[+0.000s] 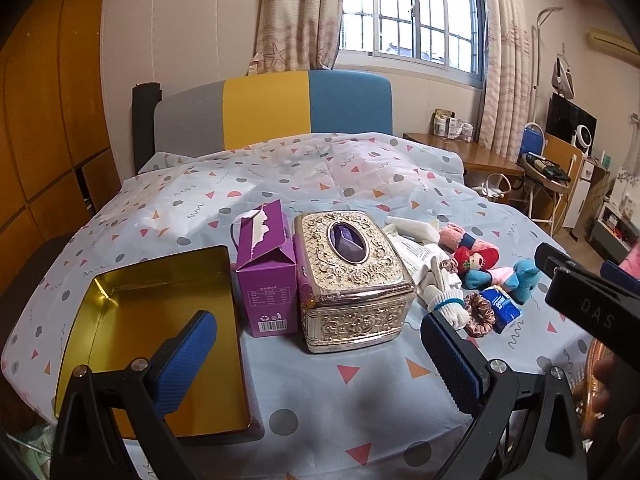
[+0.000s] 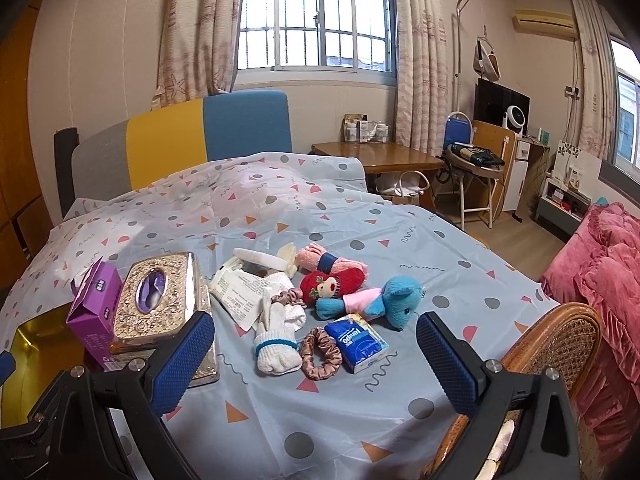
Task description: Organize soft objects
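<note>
- Patterned cloth point(image 1: 320, 400) with triangles, dots and squiggles covers the tabletop, and a barred window point(image 1: 408, 12) with curtains stands in the far wall.
- The left hand-held gripper point(image 1: 320, 356) has its blue-padded fingers point(image 1: 184, 360) spread wide, with nothing between them and nothing touched.
- Straight ahead of it, between the lines of its two fingers, stands an ornate silver tissue box point(image 1: 352, 276); a purple carton point(image 1: 266, 268) stands just to the left of that box, touching or nearly so.
- An open gold tin point(image 1: 160, 320) lies ahead-left, partly behind the left finger, its inside bare.
- The right hand-held gripper point(image 2: 316, 360) is likewise wide open and holds nothing; its fingers point(image 2: 448, 364) hang above the cloth.
- Directly ahead of the right one, between its fingers, lies the heap of soft things: a white glove point(image 2: 276, 344) with a blue band, a brown scrunchie point(image 2: 320, 354) touching it, and a blue tissue pack point(image 2: 356, 344) just right of the scrunchie.
- Farther ahead lie a blue plush toy point(image 2: 392, 300), a red plush doll point(image 2: 332, 284), a pink rolled cloth point(image 2: 332, 264) and some white paper packets point(image 2: 240, 292).
- A wicker chair point(image 2: 560, 344) shows just behind the right finger.
- In the left wrist view the right one appears as a black body at the right edge.
</note>
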`<state>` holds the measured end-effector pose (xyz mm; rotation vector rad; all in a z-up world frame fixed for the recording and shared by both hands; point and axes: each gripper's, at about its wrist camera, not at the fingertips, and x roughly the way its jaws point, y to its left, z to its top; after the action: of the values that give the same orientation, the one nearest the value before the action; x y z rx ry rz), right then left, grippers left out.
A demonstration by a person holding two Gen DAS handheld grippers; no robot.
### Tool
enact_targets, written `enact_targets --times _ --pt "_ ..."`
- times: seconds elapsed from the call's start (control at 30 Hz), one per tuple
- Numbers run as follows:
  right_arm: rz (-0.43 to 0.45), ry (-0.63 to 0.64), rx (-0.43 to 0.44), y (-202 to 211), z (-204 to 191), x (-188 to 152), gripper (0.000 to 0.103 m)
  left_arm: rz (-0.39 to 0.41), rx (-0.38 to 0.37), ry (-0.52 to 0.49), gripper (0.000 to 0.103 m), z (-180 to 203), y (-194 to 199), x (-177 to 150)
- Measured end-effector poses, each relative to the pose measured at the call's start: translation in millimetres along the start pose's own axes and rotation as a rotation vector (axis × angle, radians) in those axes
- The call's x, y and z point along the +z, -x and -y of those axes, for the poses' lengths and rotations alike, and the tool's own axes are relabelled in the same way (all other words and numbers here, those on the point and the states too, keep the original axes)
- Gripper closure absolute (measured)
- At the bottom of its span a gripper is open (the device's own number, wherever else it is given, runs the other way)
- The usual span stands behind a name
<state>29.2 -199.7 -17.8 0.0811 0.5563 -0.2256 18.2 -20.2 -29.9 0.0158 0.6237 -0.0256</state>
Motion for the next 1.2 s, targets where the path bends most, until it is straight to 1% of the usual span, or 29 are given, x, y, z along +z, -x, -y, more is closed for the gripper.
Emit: enact_targets --times 0.37,0.43,0.5,0.53,0.57,0.63,0.7,0.73,0.77,0.83,0.9,0.97,1.0,1.07,1.1,1.2 --pt "-0.023 -0.038 -0.012 -12.2 20.8 -0.7 0.000 -0.035 -0.030 -0.029 0.000 10.7 -10.0 -3.7" --pt "-0.035 -0.047 -0.006 -15.9 26.5 -0.1 0.000 -0.045 -0.088 -0.040 0.000 13.2 -12.9 -4.1" --pt "-0.056 -0.070 0.011 -21.9 38.3 1.0 0.000 -0.095 -0.208 -0.032 0.000 16.3 -21.8 -2.6" --pt "-0.065 -0.082 0.015 -24.5 44.0 1.3 0.000 -0.120 -0.243 -0.026 0.000 18.2 -26.6 -1.7" --pt "-0.076 -0.105 0.012 -27.7 54.6 2.2 0.000 -0.150 -0.262 -0.033 0.000 23.2 -32.7 -1.1" --pt "-0.085 -0.131 0.003 -30.7 69.3 3.2 0.000 -0.177 -0.284 -0.069 0.000 35.7 -42.1 -0.2" --pt "-0.091 -0.150 -0.025 -33.1 89.3 4.3 0.000 -0.189 -0.341 -0.104 0.000 49.5 -50.2 1.1" --pt "-0.090 -0.156 -0.033 -33.7 94.5 5.1 0.000 -0.199 -0.356 -0.120 0.000 56.5 -54.6 1.9" --pt "-0.089 -0.167 -0.051 -33.9 105.6 5.7 0.000 -0.225 -0.374 -0.140 0.000 66.3 -62.5 3.1" --pt "-0.087 -0.175 -0.074 -33.7 117.4 6.4 0.000 -0.250 -0.405 -0.153 0.001 79.6 -70.4 4.8" --pt "-0.082 -0.182 -0.094 -34.1 130.6 6.8 0.000 -0.276 -0.415 -0.172 0.004 94.2 -84.9 8.4" --pt "-0.087 -0.203 -0.102 -36.4 140.7 6.6 0.000 -0.308 -0.437 -0.187 0.016 110.3 -100.2 13.4" --pt "-0.092 -0.213 -0.102 -37.9 144.6 5.9 0.000 -0.311 -0.433 -0.196 0.016 115.1 -104.3 13.9" --pt "-0.106 -0.213 -0.100 -41.9 148.3 3.8 0.000 -0.313 -0.425 -0.237 0.021 133.5 -118.6 17.3" --pt "-0.111 -0.212 -0.099 -43.2 148.6 2.6 0.000 -0.316 -0.422 -0.251 0.022 139.4 -125.1 17.5" --pt "-0.124 -0.205 -0.085 -48.1 148.8 -0.7 0.000 -0.353 -0.386 -0.284 0.031 155.9 -154.5 15.5"
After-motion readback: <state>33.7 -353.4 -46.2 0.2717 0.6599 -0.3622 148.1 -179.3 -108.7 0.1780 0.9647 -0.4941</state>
